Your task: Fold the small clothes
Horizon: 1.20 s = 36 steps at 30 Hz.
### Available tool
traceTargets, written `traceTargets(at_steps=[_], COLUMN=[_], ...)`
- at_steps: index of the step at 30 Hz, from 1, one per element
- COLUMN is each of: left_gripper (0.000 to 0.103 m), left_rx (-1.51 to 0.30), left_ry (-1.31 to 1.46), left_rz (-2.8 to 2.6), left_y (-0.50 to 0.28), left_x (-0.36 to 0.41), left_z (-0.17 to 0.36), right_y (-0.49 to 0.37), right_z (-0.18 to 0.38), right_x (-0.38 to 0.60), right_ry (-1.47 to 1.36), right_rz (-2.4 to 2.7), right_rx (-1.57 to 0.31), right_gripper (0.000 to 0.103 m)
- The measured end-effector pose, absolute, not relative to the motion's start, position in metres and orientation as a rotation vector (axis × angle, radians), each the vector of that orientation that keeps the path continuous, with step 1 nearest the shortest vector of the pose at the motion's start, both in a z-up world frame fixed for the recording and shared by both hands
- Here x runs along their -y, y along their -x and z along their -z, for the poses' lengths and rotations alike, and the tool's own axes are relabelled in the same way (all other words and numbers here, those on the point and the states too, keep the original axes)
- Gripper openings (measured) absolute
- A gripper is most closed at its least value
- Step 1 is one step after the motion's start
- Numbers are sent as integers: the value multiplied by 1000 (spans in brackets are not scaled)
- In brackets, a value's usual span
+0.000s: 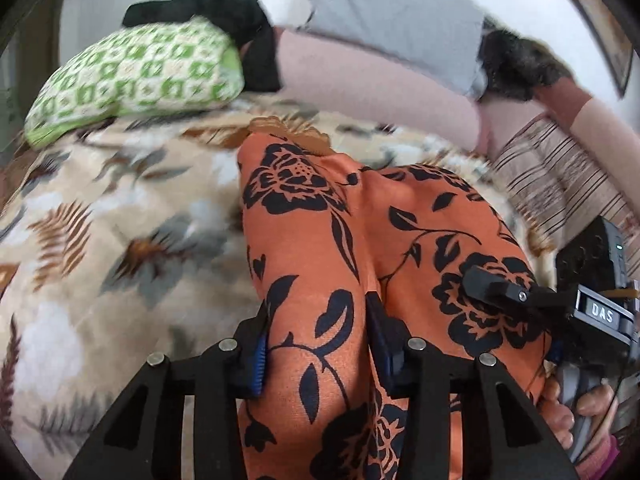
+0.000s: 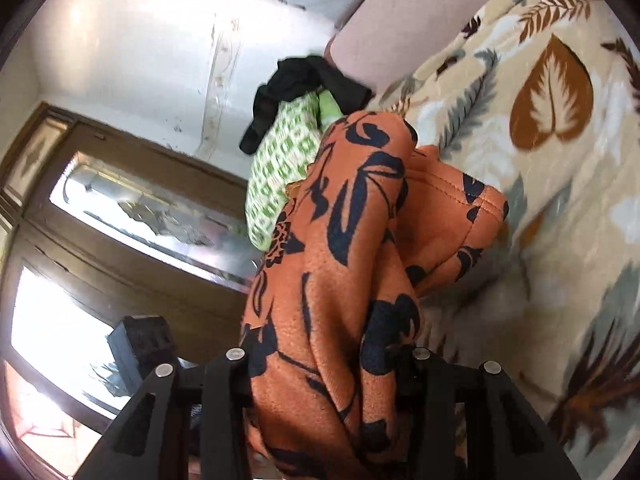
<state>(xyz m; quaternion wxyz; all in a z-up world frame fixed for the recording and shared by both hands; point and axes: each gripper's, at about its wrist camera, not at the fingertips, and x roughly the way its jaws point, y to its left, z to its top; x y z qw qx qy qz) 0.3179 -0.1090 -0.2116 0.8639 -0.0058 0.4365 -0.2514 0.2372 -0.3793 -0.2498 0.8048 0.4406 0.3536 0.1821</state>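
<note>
Currently both tools pinch the orange garment: the left gripper has cloth bunched between its pads, and the right gripper likewise. The garment hangs lifted over the blanket, its far end trailing on it. Step judged: pickup before spreading. Next move calls for laying it flat on bare blanket. A green cloth and black cloth lie beyond, near the pillow; neither blocks.
</note>
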Motion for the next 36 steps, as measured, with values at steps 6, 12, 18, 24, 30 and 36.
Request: traceTargets(at_steps=[6,12,18,24,30,36], left_gripper=[64,79,79,81,81,84], left_rx=[-1003,-818,-738,-640,-583,-544], left_ry=[-116,-149,-129,-177,-164,-133], left_rz=[341,167,167,149,110,47], left_y=[-318,-260,-209,-153,-117,-98], left_x=[106,87,76,73,61,45], left_z=[252,202,159,115,82,62], right_y=[-224,-189,-138,-75,-38,-18], right_z=[320,273,186,123,95,74], right_x=[354,362,339,302,272,260], right_ry=[-860,-782,-519,-329,-216,-171], right_rz=[-155,-77,-64,-42,-17,-1], right_rx=[-940,-887,-745,-672,-634,-589], right_gripper=[59,68,68,69,73,74])
